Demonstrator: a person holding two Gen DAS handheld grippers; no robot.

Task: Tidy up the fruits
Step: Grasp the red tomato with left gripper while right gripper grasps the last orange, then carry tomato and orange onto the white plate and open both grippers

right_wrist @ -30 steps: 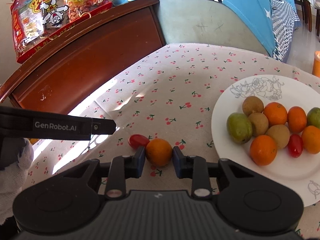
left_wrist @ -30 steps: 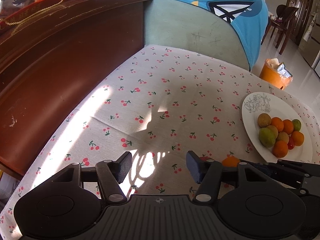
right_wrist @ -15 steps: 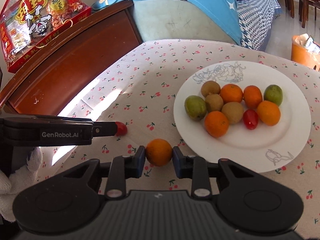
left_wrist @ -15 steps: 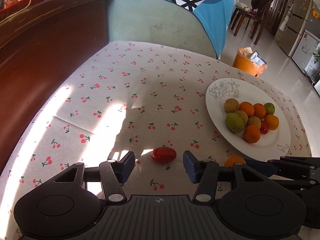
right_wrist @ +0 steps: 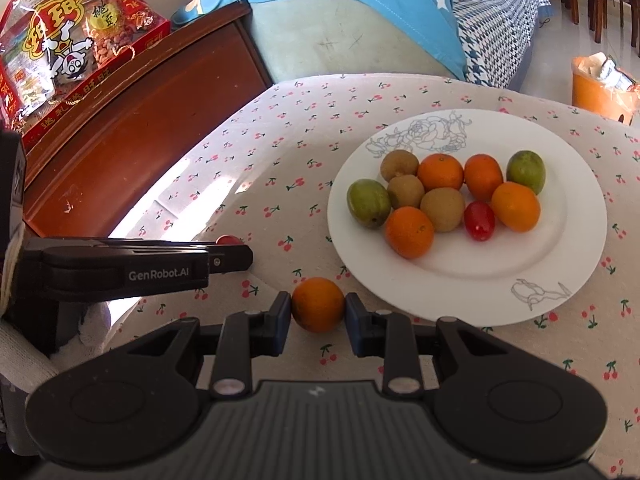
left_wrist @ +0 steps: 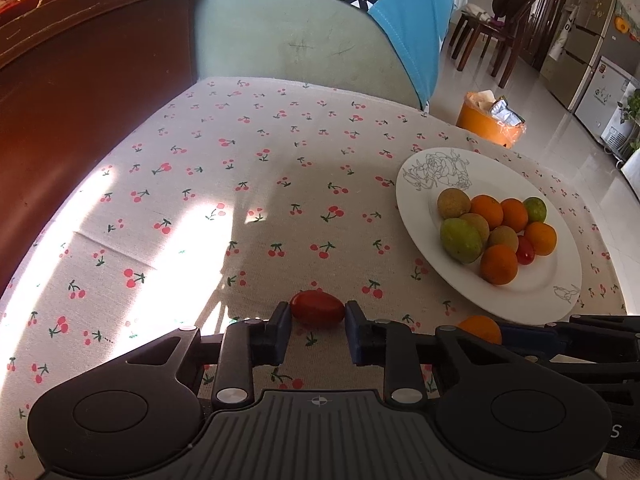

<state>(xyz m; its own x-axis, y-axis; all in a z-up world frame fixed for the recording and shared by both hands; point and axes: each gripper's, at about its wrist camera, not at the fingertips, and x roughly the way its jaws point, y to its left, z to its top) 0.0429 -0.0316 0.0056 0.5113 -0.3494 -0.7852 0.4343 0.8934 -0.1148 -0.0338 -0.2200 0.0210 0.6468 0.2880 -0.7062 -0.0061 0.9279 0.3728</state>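
My left gripper [left_wrist: 317,316] pinches the tomato [left_wrist: 317,313] end to end. It is smooth, so I judge it could squirt out or split if I squeeze harder. My right gripper [right_wrist: 318,309] clamps the orange [right_wrist: 317,309], which sits just short of the plate [right_wrist: 576,256] rim at 1 o'clock. Whether either fruit is lifted off the cloth [left_wrist: 248,184], I cannot tell. The fruit pile [right_wrist: 444,196] crowds the plate's middle, and a careless drop there could send fruit rolling. The grippers sit close, side by side, and may collide.

The left black hand-held gripper [left_wrist: 317,322] has its jaws clamped on a red oval tomato [left_wrist: 317,313]; the right black hand-held gripper [right_wrist: 318,314] pinches a small round orange [right_wrist: 318,304].
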